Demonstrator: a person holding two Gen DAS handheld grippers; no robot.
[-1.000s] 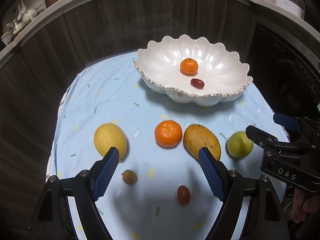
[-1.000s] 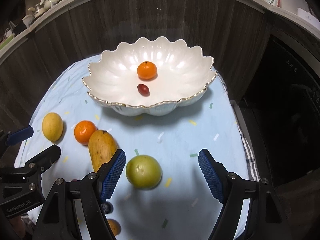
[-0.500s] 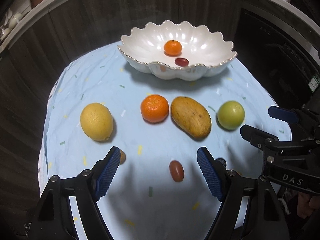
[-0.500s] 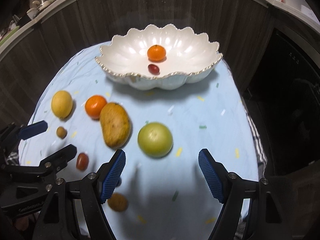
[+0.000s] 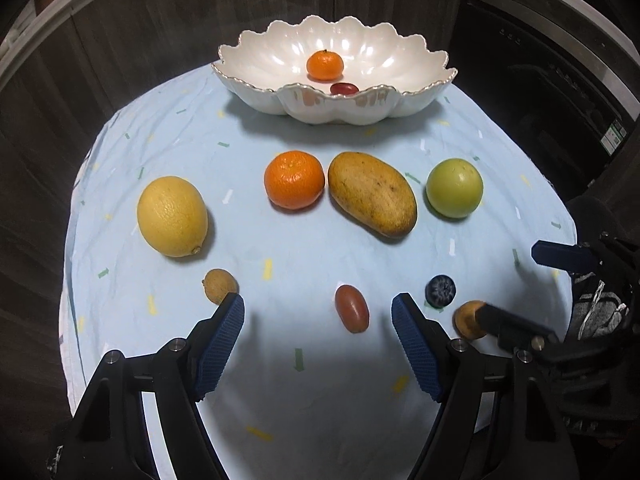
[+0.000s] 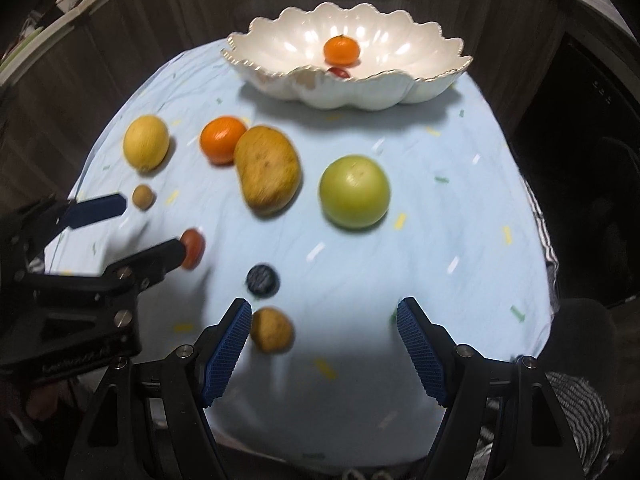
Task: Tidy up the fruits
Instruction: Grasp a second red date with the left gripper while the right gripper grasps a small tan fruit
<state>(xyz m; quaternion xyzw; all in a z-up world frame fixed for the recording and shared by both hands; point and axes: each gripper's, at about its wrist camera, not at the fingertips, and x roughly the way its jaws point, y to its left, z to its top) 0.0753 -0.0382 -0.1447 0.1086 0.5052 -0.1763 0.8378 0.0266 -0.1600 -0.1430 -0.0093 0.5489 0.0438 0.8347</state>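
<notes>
Left gripper jaws closing, nothing pinched yet – the red date may be nudged aside; right gripper spread, empty – crowded fruits risk being knocked.

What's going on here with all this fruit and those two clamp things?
A person is sorting fruit into the white scalloped bowl, which already holds a small orange and a red cherry tomato. The left gripper hangs over another cherry tomato, jaws closing but not touching it. The right gripper is open beside a small brown fruit. Neither holds anything.
</notes>
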